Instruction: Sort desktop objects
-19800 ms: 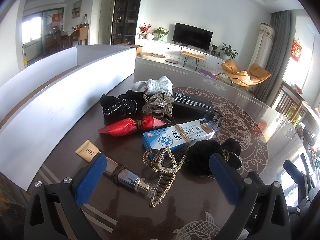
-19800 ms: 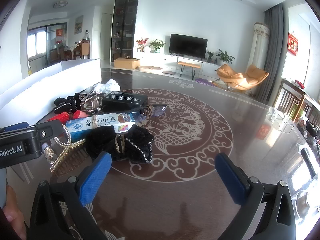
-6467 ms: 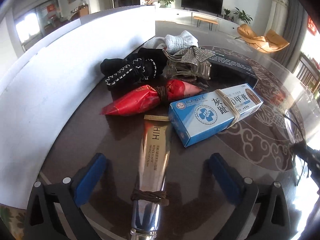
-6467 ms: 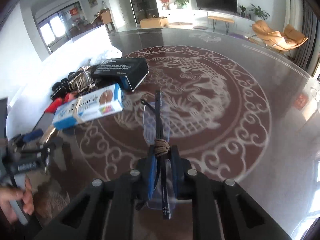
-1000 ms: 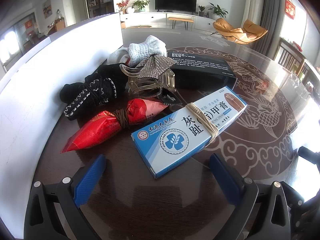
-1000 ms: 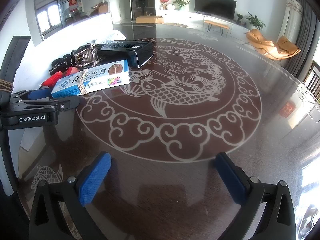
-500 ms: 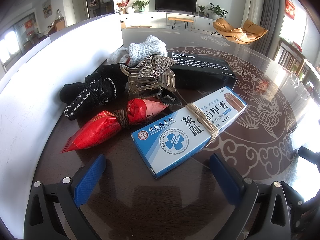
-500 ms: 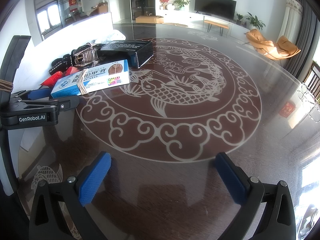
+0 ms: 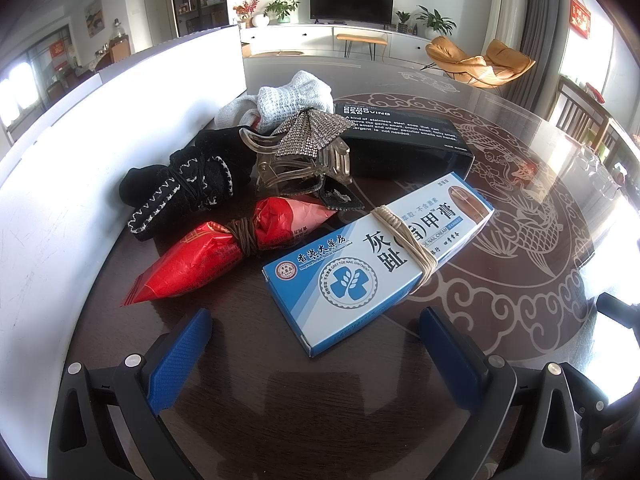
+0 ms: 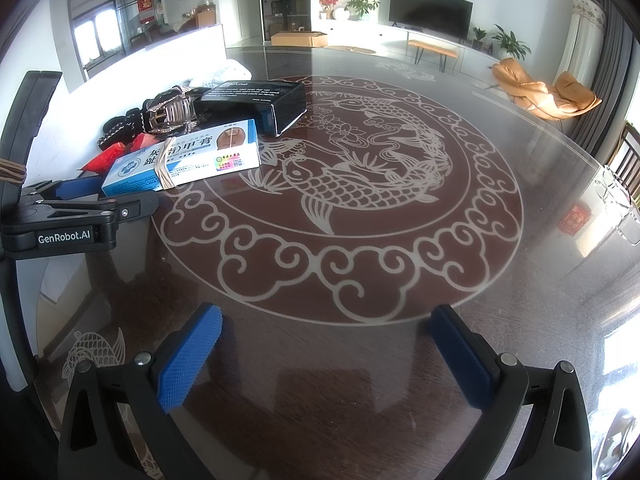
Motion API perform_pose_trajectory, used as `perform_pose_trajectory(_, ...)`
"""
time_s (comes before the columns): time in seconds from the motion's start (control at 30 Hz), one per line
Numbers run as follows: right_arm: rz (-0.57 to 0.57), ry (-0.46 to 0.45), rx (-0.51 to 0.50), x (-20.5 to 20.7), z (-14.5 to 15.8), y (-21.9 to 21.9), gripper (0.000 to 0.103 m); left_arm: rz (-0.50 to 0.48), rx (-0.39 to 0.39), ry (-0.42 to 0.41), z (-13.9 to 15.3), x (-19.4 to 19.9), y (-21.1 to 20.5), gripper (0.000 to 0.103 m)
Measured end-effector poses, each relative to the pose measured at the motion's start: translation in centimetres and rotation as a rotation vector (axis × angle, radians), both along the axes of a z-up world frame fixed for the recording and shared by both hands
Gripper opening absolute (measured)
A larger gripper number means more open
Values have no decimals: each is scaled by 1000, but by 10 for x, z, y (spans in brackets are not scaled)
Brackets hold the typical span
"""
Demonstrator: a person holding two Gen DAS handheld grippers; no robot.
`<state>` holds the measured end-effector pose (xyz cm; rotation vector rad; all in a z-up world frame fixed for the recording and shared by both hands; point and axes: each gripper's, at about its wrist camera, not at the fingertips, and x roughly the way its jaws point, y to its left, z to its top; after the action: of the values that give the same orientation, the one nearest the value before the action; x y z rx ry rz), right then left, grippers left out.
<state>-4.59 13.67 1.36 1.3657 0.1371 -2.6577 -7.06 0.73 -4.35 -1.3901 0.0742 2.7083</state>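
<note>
Right gripper (image 10: 320, 344) jaws spread wide over bare table (image 10: 360, 380); blue box (image 10: 180, 160) far left.

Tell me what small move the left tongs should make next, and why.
Probably ease the left tongs forward and slightly right, to straddle the near end of the blue box. They are open and empty, and that box lies closest, its near corner between the pads, flat on the table with nothing on top. The right tongs are also open, over bare table farther away.
</note>
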Motion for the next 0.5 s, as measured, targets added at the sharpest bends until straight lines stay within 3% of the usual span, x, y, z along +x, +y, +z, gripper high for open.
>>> perform_pose_trajectory(0.5,0,0,0,0,0,0,103,0,0,0,0,0,0,103)
